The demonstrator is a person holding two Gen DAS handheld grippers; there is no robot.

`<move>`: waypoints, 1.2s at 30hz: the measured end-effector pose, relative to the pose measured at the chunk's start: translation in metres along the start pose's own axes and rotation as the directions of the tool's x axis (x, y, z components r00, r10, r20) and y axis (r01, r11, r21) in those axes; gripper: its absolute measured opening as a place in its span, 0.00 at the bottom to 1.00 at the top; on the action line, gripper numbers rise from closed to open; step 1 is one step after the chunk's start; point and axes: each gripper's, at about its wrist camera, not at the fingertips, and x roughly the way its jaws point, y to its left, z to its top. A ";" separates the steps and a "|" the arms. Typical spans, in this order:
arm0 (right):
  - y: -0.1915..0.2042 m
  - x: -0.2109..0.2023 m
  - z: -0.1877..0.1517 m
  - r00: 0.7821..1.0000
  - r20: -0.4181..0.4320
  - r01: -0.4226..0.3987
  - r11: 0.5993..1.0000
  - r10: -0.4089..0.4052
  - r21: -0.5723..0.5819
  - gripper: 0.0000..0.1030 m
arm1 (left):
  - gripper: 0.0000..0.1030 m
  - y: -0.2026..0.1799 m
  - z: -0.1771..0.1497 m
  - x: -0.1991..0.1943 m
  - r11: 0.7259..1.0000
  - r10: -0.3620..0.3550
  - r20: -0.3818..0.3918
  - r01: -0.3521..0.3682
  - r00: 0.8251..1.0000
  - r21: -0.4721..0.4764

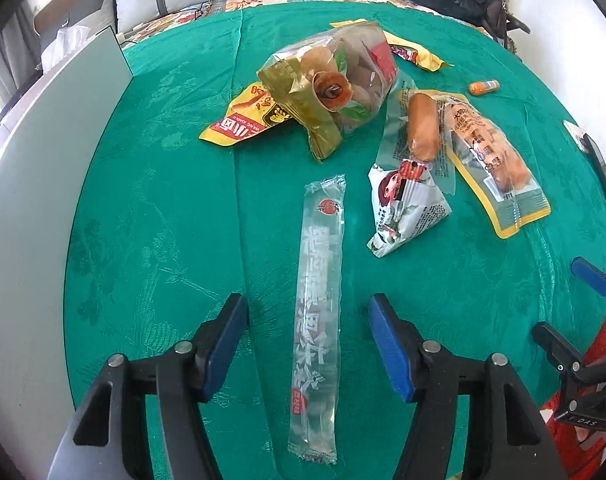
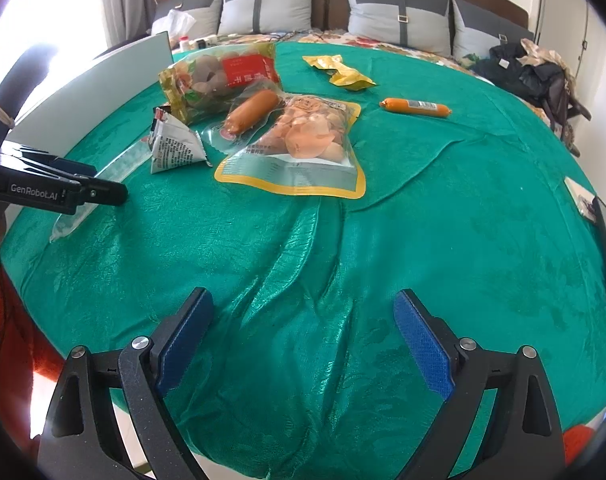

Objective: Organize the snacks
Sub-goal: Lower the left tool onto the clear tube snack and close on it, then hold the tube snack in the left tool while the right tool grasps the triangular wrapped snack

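My left gripper, jaws spread, straddles the long clear plastic snack stick lying on the green tablecloth; I should descend centred and pinch mid-length, while my right gripper hovers spread, empty.

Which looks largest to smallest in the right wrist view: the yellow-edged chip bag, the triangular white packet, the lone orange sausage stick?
1. yellow-edged chip bag
2. triangular white packet
3. orange sausage stick

The stick lies farther from the camera, so the last two ranks are less sure.
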 end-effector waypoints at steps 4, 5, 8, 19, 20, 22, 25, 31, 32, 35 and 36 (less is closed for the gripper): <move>0.000 0.000 0.000 1.000 0.002 0.000 1.000 0.000 0.000 0.91 | 0.18 0.006 -0.004 -0.005 1.000 -0.021 -0.008 0.021 1.000 -0.019; 0.000 0.000 0.000 1.000 0.002 0.000 1.000 0.000 0.000 0.92 | 0.18 0.008 -0.008 -0.007 0.999 -0.026 -0.007 0.026 1.000 -0.034; 0.000 0.000 0.000 1.000 0.005 -0.001 1.000 0.001 -0.001 0.92 | 0.18 0.017 -0.019 -0.013 0.995 -0.039 0.008 0.039 0.999 -0.091; -0.001 -0.001 0.000 1.000 0.022 0.000 1.000 0.000 0.003 0.92 | 0.18 0.037 -0.034 -0.038 0.971 -0.101 0.118 0.123 0.988 -0.204; -0.001 -0.001 0.001 1.000 0.009 -0.002 1.000 0.002 0.005 0.92 | 0.18 0.039 -0.035 -0.037 0.969 -0.103 0.120 0.127 0.987 -0.214; -0.005 -0.004 0.004 1.000 0.010 -0.017 1.000 0.017 0.026 0.90 | 0.18 0.042 -0.038 -0.038 0.963 -0.108 0.131 0.137 0.985 -0.234; -0.011 -0.018 0.011 0.992 0.090 -0.095 0.992 0.088 0.080 0.90 | 0.18 0.046 -0.043 -0.041 0.957 -0.116 0.152 0.152 0.981 -0.248; 0.020 -0.013 0.048 0.970 0.111 -0.217 0.976 0.215 0.010 0.90 | 0.18 0.056 -0.053 -0.045 0.954 -0.112 0.167 0.153 0.980 -0.258; 0.031 -0.010 0.055 0.967 0.104 -0.232 0.972 0.234 -0.026 0.89 | 0.18 0.057 -0.054 -0.047 0.953 -0.112 0.173 0.155 0.978 -0.260; 0.058 0.005 0.079 0.960 0.086 -0.262 0.962 0.268 -0.074 0.88 | 0.18 0.064 -0.057 -0.054 0.948 -0.114 0.193 0.165 0.974 -0.272; 0.063 0.013 0.089 0.959 0.071 -0.271 0.960 0.275 -0.065 0.88 | 0.18 0.066 -0.058 -0.056 0.946 -0.114 0.198 0.167 0.974 -0.276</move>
